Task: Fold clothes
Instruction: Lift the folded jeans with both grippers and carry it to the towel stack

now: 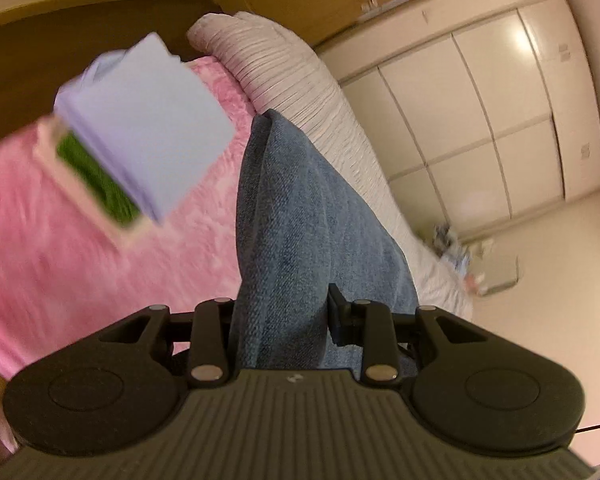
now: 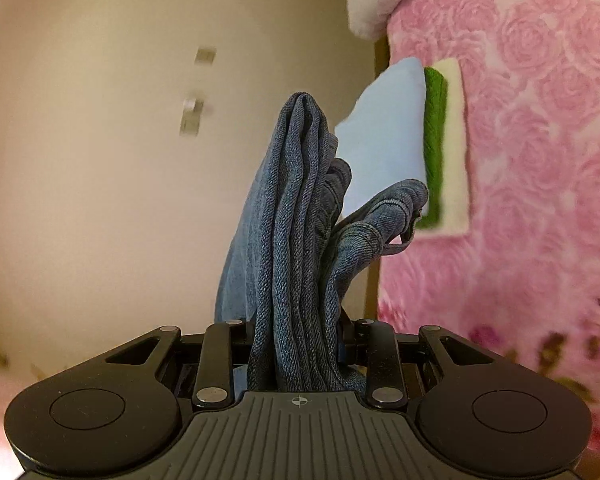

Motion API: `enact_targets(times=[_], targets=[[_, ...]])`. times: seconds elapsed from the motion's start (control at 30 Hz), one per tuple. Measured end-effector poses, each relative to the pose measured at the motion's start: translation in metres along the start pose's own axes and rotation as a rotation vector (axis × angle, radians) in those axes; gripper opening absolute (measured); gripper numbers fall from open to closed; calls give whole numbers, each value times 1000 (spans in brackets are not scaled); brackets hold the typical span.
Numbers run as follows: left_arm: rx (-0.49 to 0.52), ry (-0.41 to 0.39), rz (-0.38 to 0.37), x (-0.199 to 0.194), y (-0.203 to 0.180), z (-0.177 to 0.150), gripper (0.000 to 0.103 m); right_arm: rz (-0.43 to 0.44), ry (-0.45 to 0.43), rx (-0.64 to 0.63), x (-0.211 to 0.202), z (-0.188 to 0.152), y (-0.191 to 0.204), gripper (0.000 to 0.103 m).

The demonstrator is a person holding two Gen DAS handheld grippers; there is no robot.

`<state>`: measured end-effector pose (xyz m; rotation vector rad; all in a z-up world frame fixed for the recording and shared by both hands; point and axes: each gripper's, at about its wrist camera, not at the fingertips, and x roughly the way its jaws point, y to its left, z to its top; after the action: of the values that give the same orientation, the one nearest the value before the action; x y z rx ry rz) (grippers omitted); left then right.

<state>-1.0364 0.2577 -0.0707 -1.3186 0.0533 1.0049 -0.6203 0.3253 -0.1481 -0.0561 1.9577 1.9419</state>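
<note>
Blue denim jeans (image 1: 300,232) run up from between the jaws of my left gripper (image 1: 280,320), which is shut on them. My right gripper (image 2: 296,344) is shut on a bunched, layered part of the same jeans (image 2: 296,208), with a waistband loop hanging to the right. The jeans are held up above a pink rose-patterned bed cover (image 1: 100,264). A stack of folded clothes lies on the bed: a light blue piece (image 1: 148,120) on top, green (image 1: 96,180) and cream below. The stack also shows in the right wrist view (image 2: 388,136).
A striped pale pillow or quilt (image 1: 284,72) lies along the bed's far side. A wall of cream wardrobe doors (image 1: 480,120) stands beyond. A dark wooden headboard (image 1: 60,40) is behind the stack. Small clutter (image 1: 456,248) lies on the floor by the wardrobe.
</note>
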Motion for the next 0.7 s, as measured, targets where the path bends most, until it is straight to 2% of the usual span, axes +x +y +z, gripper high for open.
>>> enact_targets(times=[0.07, 0.23, 0.43, 0.57, 0.7], targets=[[38, 40, -8, 3, 14, 46, 28, 3, -60, 30, 33, 6, 5, 29], [116, 78, -31, 31, 32, 133, 28, 1, -180, 17, 97, 38, 32, 29], [210, 121, -59, 66, 54, 234, 28, -41, -288, -32, 158, 108, 46, 29], [244, 137, -67, 102, 72, 267, 28, -72, -324, -34, 184, 144, 35, 29], [234, 166, -65, 132, 99, 276, 28, -107, -323, -3, 200, 163, 9, 30]])
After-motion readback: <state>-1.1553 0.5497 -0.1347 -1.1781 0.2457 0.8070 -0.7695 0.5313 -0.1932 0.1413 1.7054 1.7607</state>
